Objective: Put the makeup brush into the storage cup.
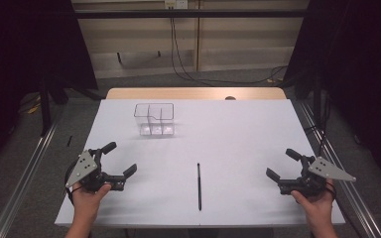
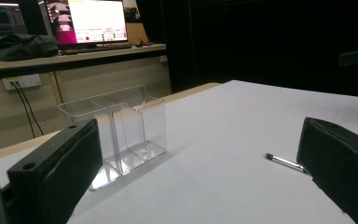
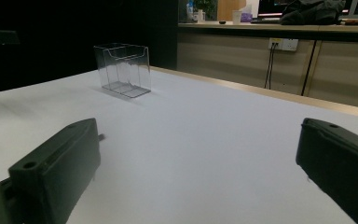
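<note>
Currently the left gripper [image 1: 120, 159] and right gripper [image 1: 281, 163] hover with jaws spread, empty. Between them lies the pen [image 1: 198, 186], long axis running toward the clear organizer [image 1: 154, 119], roughly equidistant from both hands.

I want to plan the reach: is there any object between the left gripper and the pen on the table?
Nothing visible. Bare white table lies between the open left gripper and the pen; the clear holder stands farther back.
</note>
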